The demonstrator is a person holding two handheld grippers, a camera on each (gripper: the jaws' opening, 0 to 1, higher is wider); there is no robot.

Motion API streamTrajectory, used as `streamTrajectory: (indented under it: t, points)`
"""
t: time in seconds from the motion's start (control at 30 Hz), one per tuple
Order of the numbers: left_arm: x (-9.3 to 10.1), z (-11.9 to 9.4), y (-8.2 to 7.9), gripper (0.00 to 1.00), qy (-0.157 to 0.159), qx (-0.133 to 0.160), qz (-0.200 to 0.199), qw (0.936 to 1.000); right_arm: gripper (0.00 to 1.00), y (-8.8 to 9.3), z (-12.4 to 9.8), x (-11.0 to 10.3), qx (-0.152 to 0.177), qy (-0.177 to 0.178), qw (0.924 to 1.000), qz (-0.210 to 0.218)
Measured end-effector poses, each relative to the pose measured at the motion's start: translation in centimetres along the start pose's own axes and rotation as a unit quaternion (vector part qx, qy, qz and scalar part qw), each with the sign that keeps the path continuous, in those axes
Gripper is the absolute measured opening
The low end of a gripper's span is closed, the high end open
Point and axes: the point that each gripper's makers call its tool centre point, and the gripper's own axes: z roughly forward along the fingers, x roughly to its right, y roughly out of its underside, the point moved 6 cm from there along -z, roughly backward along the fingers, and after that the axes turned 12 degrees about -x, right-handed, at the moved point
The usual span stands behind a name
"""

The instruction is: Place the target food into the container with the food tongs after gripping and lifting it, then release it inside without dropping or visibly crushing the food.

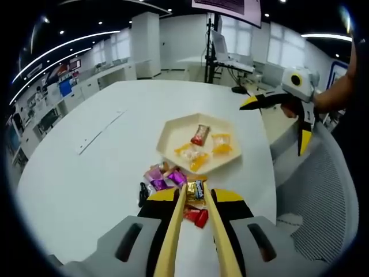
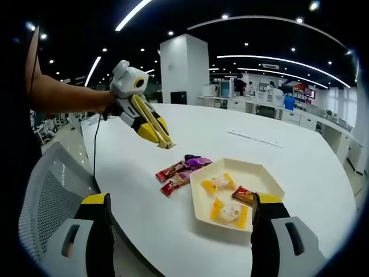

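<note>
My left gripper (image 1: pixel 196 201) is shut on a pair of yellowish food tongs (image 1: pixel 173 231). The tong tips reach a pile of wrapped candies (image 1: pixel 173 179) on the white table, and a dark-wrapped candy (image 1: pixel 198 188) lies between them; whether it is pinched I cannot tell. Just beyond stands a cream hexagonal tray (image 1: pixel 173 130) holding a red-brown bar (image 1: pixel 200 134) and yellow sweets (image 1: pixel 221 143). My right gripper (image 2: pixel 180 199) is wide open with nothing in it, hovering over the near side of the tray (image 2: pixel 268 176). The left gripper (image 2: pixel 149 122) slants down toward the candy pile (image 2: pixel 180 171).
The right gripper (image 1: pixel 277 124) hangs open off the table's right edge, held by a person's arm (image 1: pixel 337 92). A grey mesh chair (image 2: pixel 46 196) stands at the table's rim. The white table (image 1: pixel 104 150) stretches wide to the left. Desks and shelves line the far walls.
</note>
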Motion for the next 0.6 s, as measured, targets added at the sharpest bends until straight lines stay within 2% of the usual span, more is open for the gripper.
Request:
streamTrajectory:
  t: [0.23, 0.6]
  points:
    - [0.2, 1.1, -0.9, 0.18, 0.006, 0.001, 0.003, 1.0000, 1.00, 0.1, 0.0, 0.0, -0.001, 0.001, 1.0000, 0.003]
    - [0.5, 3.4, -3.8, 0.18, 0.019, 0.005, 0.014, 0.9997, 1.00, 0.0, -0.2, 0.3, 0.004, 0.009, 0.9999, 0.010]
